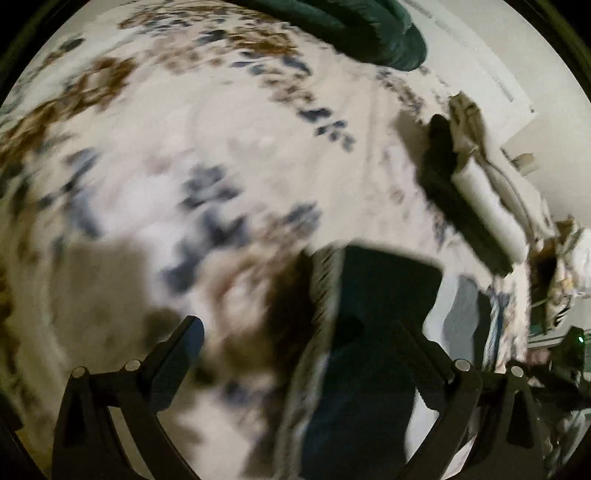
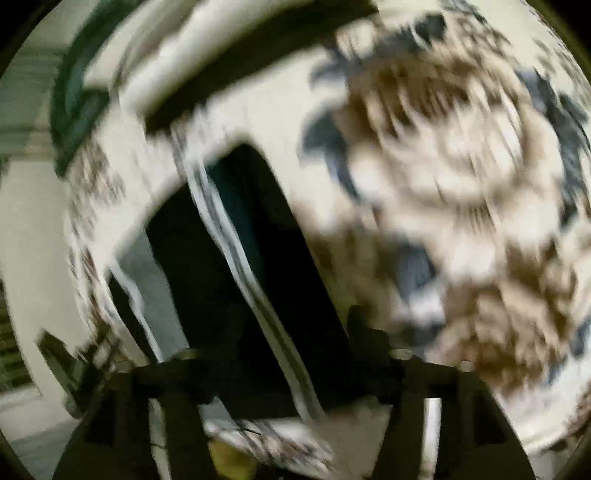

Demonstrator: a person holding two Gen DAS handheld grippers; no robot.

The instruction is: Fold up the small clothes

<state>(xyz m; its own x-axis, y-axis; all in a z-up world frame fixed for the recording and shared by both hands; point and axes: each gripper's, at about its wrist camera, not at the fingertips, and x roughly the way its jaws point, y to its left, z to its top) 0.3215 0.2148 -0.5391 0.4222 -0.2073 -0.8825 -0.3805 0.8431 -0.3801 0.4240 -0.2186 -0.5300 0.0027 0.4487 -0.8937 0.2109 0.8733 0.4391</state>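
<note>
The left hand-held gripper [image 1: 299, 332] stands with its two black fingers spread wide and nothing between the tips. Its left finger [image 1: 177, 354] hangs over the flowered bedspread [image 1: 207, 140], while its right finger [image 1: 417, 354] lies in front of a dark navy garment [image 1: 384, 291]. Whether that finger touches the cloth cannot be told through the blur. The garment lies flat on the bed, low and right of centre in the left wrist view, with a pale striped edge [image 1: 325, 280] running along its left side. Beyond it, to the right, a long dark folded piece [image 1: 454, 199] lies beside a rolled white cloth [image 1: 487, 206] near the bed's edge. At the top of that view a dark green cushion [image 1: 354, 29] rests on the bedspread.

The right hand-held gripper [image 2: 280, 350] is heavily smeared by motion. Its dark fingers appear set apart, one at the left [image 2: 177, 365] and one at the right [image 2: 365, 339], but whether they pinch anything cannot be told. The dark garment [image 2: 236, 266] fills the space just ahead of them, crossed by a pale striped band [image 2: 236, 240]. To the right the bedspread's brown and blue flower pattern [image 2: 443, 166] spreads across the view.
</note>
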